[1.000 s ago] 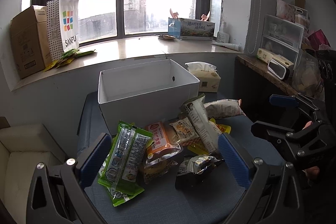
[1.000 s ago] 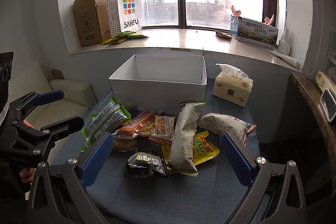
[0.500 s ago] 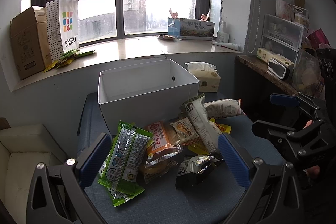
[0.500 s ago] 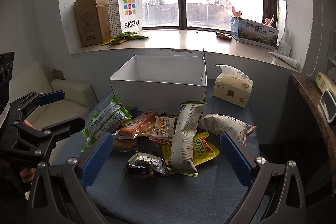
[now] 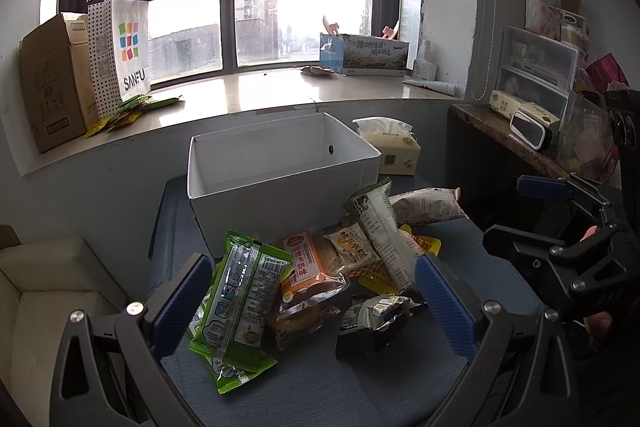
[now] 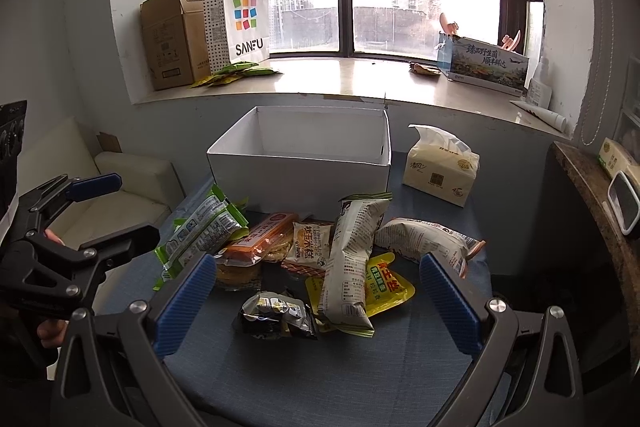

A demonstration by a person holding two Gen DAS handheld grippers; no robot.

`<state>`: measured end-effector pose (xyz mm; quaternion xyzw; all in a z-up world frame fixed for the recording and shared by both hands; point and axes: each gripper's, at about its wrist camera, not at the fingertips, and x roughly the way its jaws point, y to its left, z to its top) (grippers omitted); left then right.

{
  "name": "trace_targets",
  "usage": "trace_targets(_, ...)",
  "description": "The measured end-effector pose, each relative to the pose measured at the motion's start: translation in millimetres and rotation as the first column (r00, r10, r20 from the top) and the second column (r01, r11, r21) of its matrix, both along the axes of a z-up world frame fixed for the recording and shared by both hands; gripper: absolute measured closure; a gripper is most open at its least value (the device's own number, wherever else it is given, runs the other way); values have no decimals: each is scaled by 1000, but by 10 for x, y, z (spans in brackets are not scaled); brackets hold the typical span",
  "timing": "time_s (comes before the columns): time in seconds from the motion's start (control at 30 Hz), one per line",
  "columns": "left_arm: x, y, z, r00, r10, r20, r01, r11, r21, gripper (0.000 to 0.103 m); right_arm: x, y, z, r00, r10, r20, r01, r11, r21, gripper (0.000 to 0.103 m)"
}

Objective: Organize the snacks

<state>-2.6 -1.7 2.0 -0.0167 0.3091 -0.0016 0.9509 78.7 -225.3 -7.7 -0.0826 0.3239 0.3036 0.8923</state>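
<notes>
Over the last second nothing had shifted: I still held my left gripper (image 5: 310, 301) and right gripper (image 6: 316, 303) level above the table, both with jaws wide apart and gripping nothing. The snacks (image 6: 320, 251) lay heaped just ahead of and between the jaws, the white box (image 6: 300, 163) beyond them empty, so sorting hadn't begun.

i see right gripper (image 6: 316, 301) spread wide over snack pile (image 6: 320, 259) on blue table (image 6: 320, 379); white box (image 6: 300, 159) behind pile, tissue pack (image 6: 440, 167) beside box; left gripper (image 6: 116, 211) also parted at left.
</notes>
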Motion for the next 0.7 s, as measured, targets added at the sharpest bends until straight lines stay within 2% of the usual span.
trace_targets(0.7, 25, 44, -11, 1000, 27, -14, -27, 1000, 5, 0, 91, 20, -113, 1000, -3, -28, 3, 1000, -19, 0)
